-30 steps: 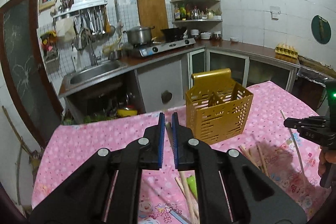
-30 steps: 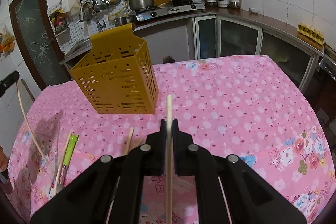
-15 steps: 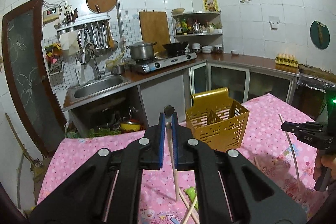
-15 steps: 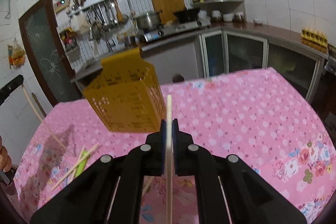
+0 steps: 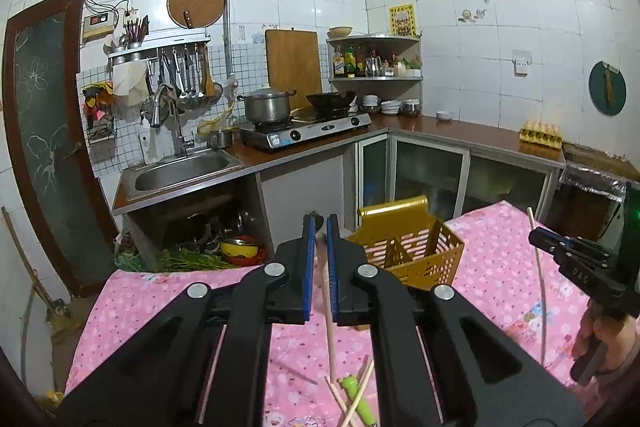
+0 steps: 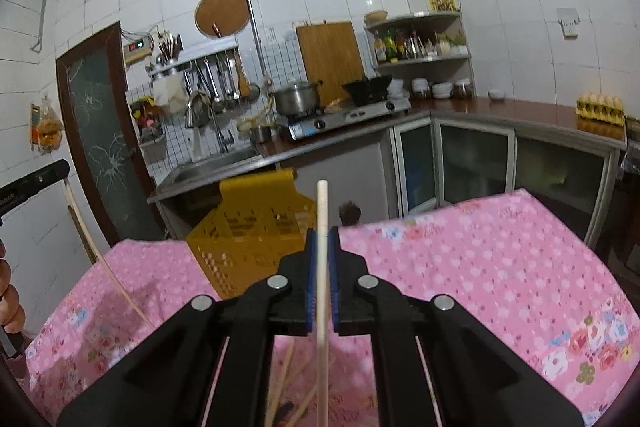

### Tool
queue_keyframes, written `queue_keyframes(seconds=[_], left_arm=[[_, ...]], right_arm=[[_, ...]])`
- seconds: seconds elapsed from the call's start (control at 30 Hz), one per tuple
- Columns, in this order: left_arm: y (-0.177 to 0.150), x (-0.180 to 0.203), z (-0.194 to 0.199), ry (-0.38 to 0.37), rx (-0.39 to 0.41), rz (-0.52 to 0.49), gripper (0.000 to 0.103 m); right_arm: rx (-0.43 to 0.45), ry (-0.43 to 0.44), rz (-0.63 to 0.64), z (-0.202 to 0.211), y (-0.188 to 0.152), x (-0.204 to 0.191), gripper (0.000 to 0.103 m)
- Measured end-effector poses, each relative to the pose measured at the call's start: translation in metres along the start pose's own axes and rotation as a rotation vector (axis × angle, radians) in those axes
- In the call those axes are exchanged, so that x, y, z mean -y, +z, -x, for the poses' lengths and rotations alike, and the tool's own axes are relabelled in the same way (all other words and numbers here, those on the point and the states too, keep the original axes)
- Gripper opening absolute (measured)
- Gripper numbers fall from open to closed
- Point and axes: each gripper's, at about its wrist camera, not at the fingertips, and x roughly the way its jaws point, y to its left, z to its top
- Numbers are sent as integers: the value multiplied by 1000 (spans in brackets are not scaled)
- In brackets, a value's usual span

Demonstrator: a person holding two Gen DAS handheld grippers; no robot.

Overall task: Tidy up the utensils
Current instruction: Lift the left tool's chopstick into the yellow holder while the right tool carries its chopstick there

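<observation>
Chopsticks (image 6: 322, 267) (image 5: 329, 307) pinched upright in both raised grippers, left (image 5: 319, 227) and right (image 6: 322, 235)

The lower part of the yellow holder (image 6: 256, 227) is hidden behind the black fingers (image 6: 320, 307) in the right wrist view, and its holes look blurred. The chopstick (image 6: 322, 247) between these fingers is cut off by the bottom edge of the picture. In the left wrist view, the wooden stick (image 5: 330, 327) is partly covered by the blue pads (image 5: 308, 267), and its top end is blurred. The green utensil (image 5: 356, 397) near the front edge of the bench (image 5: 500, 287) is half hidden.
</observation>
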Motion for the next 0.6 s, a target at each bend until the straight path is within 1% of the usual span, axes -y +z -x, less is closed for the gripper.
queue_keyframes(seconds=[0.13, 0.27, 0.37, 0.47, 0.6], left_arm=[[14, 0, 0, -27, 9, 25, 5], [32, 3, 1, -37, 33, 29, 5], [46, 8, 0, -69, 37, 43, 5], [60, 16, -4, -66, 45, 38, 5], [79, 23, -19, -57, 52, 52, 5]], right_arm=[[53, 21, 0, -3, 20, -9, 6], [111, 25, 11, -9, 42, -20, 6], [150, 26, 16, -17, 58, -26, 6], [185, 28, 6, -27, 77, -30, 6], [242, 24, 13, -42, 96, -37, 6]])
